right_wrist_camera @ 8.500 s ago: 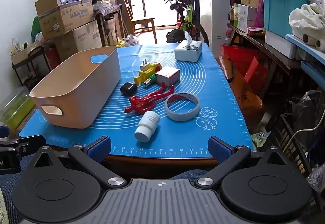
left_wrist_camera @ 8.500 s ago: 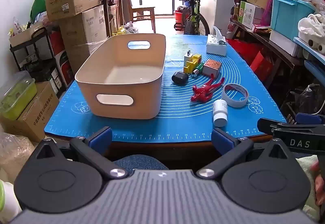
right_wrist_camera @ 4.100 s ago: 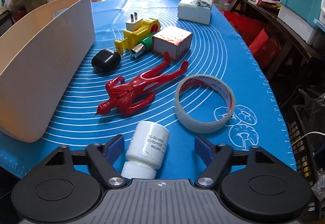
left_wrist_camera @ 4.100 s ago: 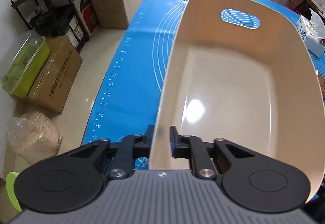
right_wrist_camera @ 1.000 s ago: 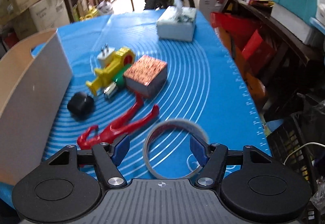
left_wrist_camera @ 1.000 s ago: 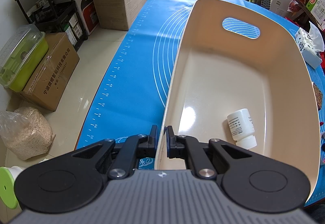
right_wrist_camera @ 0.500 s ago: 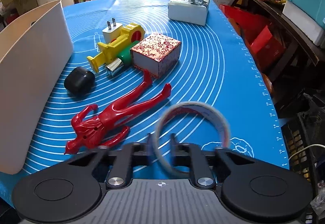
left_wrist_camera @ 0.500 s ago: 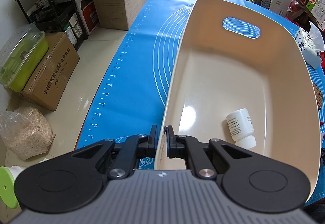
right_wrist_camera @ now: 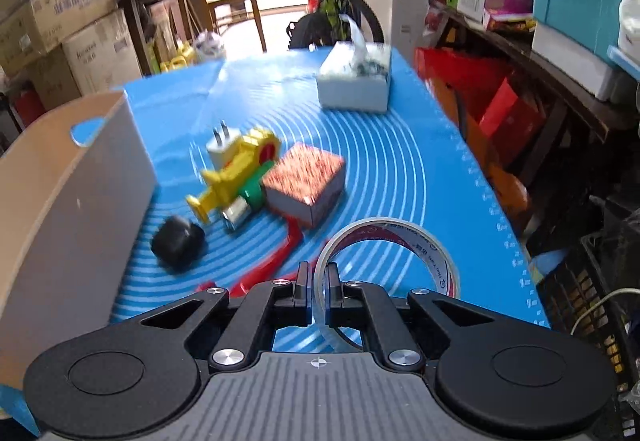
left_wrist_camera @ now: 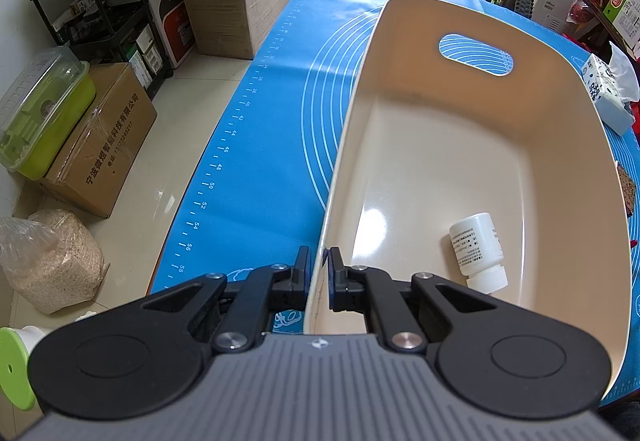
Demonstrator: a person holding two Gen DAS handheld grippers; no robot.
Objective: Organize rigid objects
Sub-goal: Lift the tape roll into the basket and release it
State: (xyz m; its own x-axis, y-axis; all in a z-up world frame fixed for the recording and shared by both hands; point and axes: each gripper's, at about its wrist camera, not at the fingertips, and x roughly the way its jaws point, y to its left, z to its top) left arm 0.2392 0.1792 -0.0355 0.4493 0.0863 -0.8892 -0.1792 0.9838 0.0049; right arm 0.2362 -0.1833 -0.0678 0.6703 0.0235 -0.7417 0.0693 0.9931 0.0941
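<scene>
Since the frame half a second before, the tape roll (right_wrist_camera: pixel 386 261) is seen lifted off the blue mat (right_wrist_camera: pixel 420 169) and tilted, its near wall pinched in the right gripper (right_wrist_camera: pixel 318 283), whose jaws are closed tight on it. At 1 second before, those jaws were spread wide around the roll, which lay flat. The right-wrist view is blurred, so fine detail is not readable.

Ahead and to the left of the right gripper, the red figure (right_wrist_camera: pixel 280 253) is noted lying on the mat, partly hidden behind the fingers. Further ahead on that side lie the black round object (right_wrist_camera: pixel 178 241), the yellow toy (right_wrist_camera: pixel 234 169) with a white plug (right_wrist_camera: pixel 220 149) just behind it, and the patterned box (right_wrist_camera: pixel 306 177) touching the toy's green part. A tissue box (right_wrist_camera: pixel 356 81) stands far ahead, well apart from the rest.

No change is recorded for the left gripper (left_wrist_camera: pixel 318 277): it is clamped shut on the near rim of the beige bin (left_wrist_camera: pixel 580 129), 1 finger outside the wall and 1 inside. The white bottle (left_wrist_camera: pixel 478 251) lies on its side on the bin floor, ahead and to the right of that gripper, cap toward the camera. It is the only item seen inside the bin.
</scene>
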